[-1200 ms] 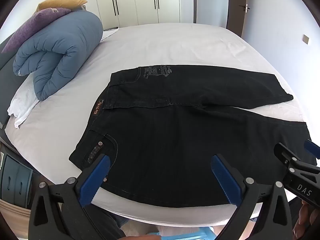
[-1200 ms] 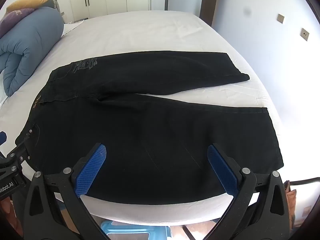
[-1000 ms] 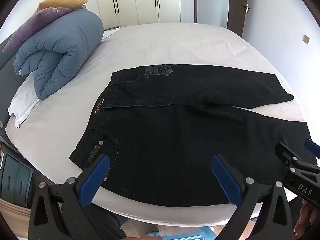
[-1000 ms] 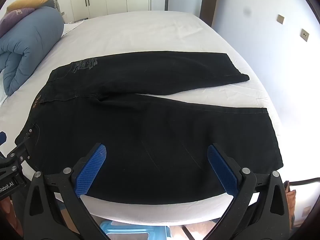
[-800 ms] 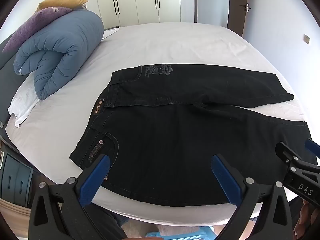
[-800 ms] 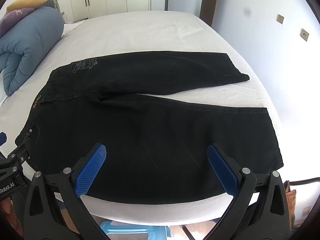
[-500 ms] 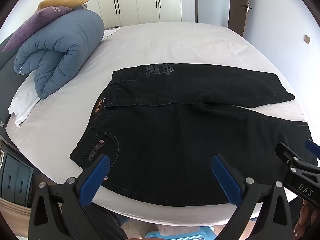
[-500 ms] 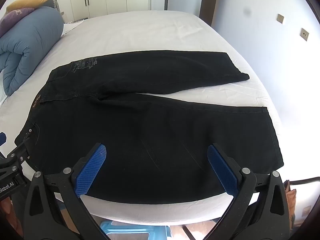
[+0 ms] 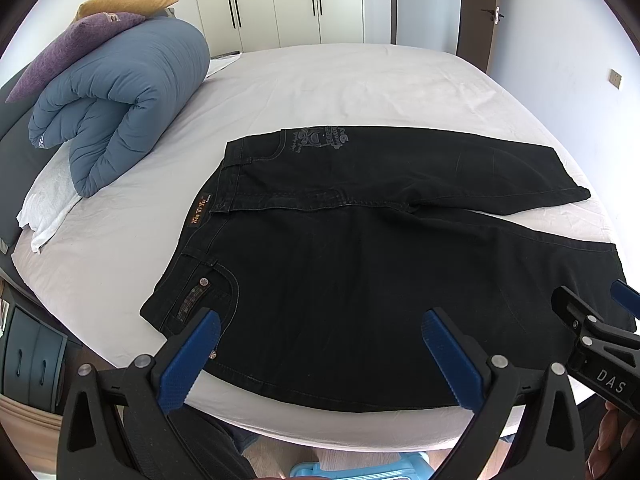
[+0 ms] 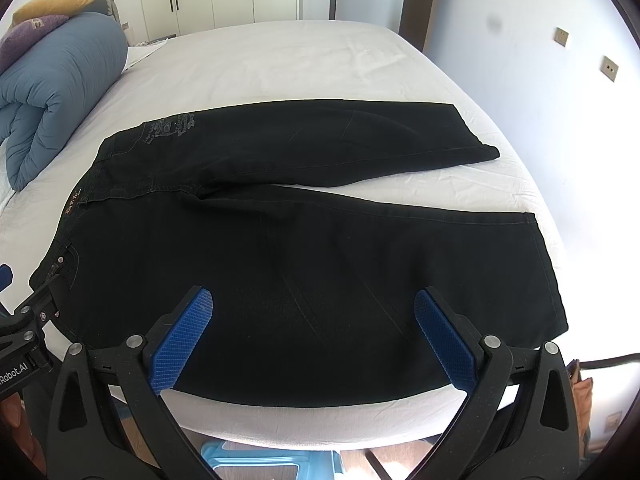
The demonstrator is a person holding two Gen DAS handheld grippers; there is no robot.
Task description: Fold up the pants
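Black pants (image 9: 380, 248) lie flat and unfolded on the white bed (image 9: 340, 84), waistband toward the rolled blue duvet (image 9: 120, 96), legs spread apart, while the left gripper (image 9: 320, 354) and right gripper (image 10: 314, 332) hover at the near edge, fingers released and empty.

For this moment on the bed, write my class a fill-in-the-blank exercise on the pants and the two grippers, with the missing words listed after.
1. The black pants lie spread flat on a white ____.
2. Both the left gripper and the right gripper are ____, holding nothing.
3. The rolled blue duvet lies beyond the pants' ____ end.
4. The two pant legs lie ____, with white sheet showing between them.

Missing words: bed; open; waistband; apart
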